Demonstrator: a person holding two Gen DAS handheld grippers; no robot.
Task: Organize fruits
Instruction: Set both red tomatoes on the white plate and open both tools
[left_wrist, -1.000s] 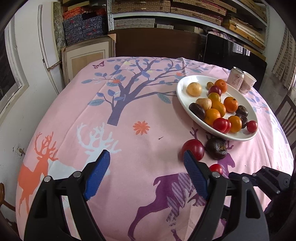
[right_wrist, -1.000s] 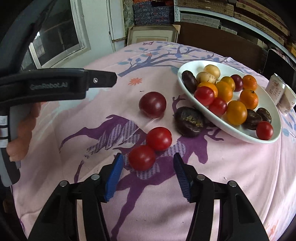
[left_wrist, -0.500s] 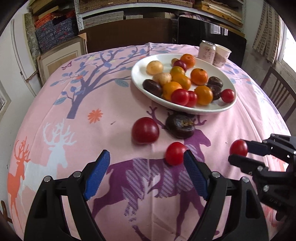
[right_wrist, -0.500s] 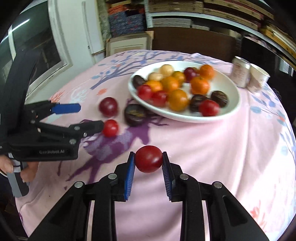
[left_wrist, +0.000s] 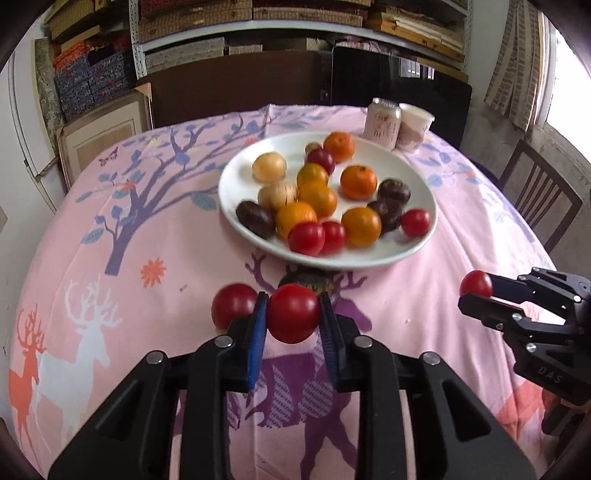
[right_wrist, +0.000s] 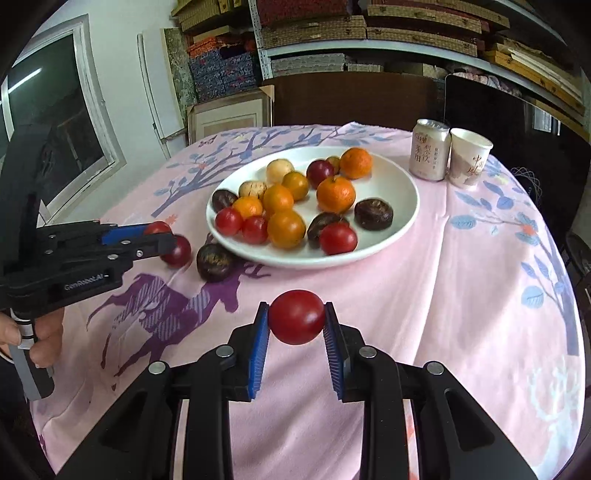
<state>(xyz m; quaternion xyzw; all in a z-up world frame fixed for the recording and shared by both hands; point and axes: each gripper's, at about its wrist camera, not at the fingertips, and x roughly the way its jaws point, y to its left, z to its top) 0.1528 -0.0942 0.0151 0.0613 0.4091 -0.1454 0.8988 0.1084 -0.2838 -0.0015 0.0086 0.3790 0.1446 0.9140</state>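
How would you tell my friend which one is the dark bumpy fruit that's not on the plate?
Find the big white plate on the pink tablecloth. Just off its near-left rim lies the dark fruit, resting on the cloth. Unlike the smooth red tomato beside it, it is brown-purple, wrinkled and dull.

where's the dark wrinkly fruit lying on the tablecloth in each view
Left wrist: dark fruit at centre, mostly hidden behind the tomato held in the left claw, just below the white plate.
Right wrist: dark fruit left of centre, off the plate's left edge.
Shared landmark: the drink can.
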